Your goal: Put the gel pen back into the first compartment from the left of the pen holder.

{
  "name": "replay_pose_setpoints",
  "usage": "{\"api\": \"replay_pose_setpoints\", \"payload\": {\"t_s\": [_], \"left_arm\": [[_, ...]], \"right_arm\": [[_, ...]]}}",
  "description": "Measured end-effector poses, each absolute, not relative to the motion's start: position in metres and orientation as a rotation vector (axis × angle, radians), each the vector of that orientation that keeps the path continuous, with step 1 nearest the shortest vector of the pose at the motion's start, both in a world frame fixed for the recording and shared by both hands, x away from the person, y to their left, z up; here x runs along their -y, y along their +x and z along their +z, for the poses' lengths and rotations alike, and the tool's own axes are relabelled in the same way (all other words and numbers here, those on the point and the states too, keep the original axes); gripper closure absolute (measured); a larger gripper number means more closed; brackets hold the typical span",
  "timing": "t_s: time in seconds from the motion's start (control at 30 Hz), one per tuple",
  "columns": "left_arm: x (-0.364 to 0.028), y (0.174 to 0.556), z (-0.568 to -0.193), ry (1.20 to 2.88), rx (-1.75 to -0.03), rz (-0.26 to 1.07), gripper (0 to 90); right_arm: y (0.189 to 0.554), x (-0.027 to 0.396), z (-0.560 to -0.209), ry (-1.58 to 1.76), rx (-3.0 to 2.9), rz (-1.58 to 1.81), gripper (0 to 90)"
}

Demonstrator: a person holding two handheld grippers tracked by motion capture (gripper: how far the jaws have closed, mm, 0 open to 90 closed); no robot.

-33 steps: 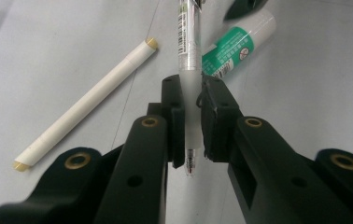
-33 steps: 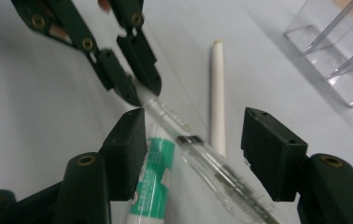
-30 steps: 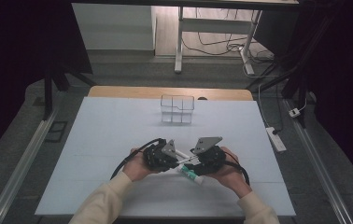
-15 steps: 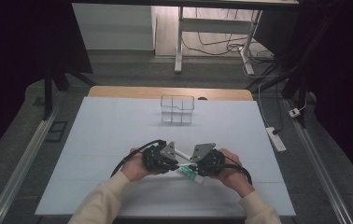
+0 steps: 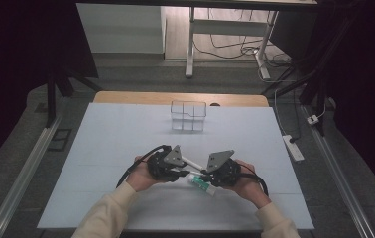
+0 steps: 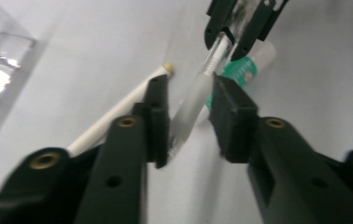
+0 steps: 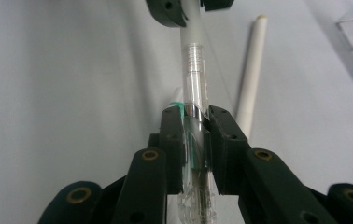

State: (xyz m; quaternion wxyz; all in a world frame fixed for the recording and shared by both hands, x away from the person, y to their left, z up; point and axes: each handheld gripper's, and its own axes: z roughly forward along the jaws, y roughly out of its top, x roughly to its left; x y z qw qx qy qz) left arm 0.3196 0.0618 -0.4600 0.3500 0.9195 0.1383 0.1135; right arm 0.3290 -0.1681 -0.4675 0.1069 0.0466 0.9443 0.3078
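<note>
- Two grippers meet low over the near middle of the bench [image 5: 101, 148], and one clear pen [image 7: 194, 100] spans the gap between them, held just above the surface.
- Right gripper [image 7: 196, 122]: its jaws have just been closing and now clamp the pen's transparent barrel, pads pressing on both sides.
- Left gripper [image 6: 189, 109]: its jaws have just been opening; the frosted end of the pen lies between them, with a gap showing on the right pad's side, so I judge it released rather than gripped.
- Handling: the pen looks light, stiff and smooth, so it will likely slip or pivot if pinched near one end. A hold around the mid-barrel, square across the pads, seems safest; thin plastic may crack under a hard squeeze.
- Nearby on the bench lie a white stick [image 7: 251, 70] just beside the pen and a green-labelled tube [image 5: 199, 183] under the grippers.
- One clear divided box [image 5: 188, 116] stands well apart at the far side.
</note>
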Motion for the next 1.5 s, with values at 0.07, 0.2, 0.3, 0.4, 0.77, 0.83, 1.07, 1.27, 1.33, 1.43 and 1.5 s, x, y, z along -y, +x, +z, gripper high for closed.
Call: {"api": "replay_pose_setpoints", "payload": {"t_s": [0.07,0.2,0.3,0.4,0.77,0.83,1.07,1.27,1.33,1.43,1.5], "left_arm": [[-0.066,0.321,-0.459,2.349,-0.395,0.305,60.1],[-0.075,0.324,-0.458,2.283,-0.495,0.327,47.6],[-0.082,0.325,-0.458,2.229,-0.553,0.322,42.4],[-0.089,0.327,-0.460,2.193,-0.606,0.310,38.3],[-0.100,0.330,-0.461,2.100,-0.671,0.264,34.7],[-0.101,0.331,-0.461,2.093,-0.676,0.257,34.5],[-0.102,0.331,-0.462,2.059,-0.676,0.258,34.4],[-0.101,0.331,-0.462,2.047,-0.680,0.236,34.3],[-0.100,0.331,-0.463,2.043,-0.681,0.225,34.3],[-0.099,0.332,-0.463,2.045,-0.678,0.221,34.5],[-0.098,0.332,-0.464,2.041,-0.679,0.215,34.6]], "right_arm": [[0.330,0.171,-0.467,0.179,-2.756,0.948,75.6],[0.334,0.179,-0.464,0.248,-2.711,1.026,75.6],[0.335,0.184,-0.462,0.292,-2.671,1.069,75.6],[0.337,0.189,-0.460,0.320,-2.647,1.156,75.6],[0.337,0.195,-0.456,0.401,-2.549,1.272,75.6],[0.337,0.196,-0.456,0.411,-2.537,1.280,75.5],[0.336,0.195,-0.457,0.407,-2.516,1.298,75.5],[0.335,0.192,-0.459,0.403,-2.519,1.306,75.5],[0.335,0.191,-0.460,0.400,-2.520,1.306,75.5],[0.335,0.190,-0.461,0.395,-2.518,1.307,75.5],[0.334,0.189,-0.462,0.395,-2.516,1.309,75.5]]}}
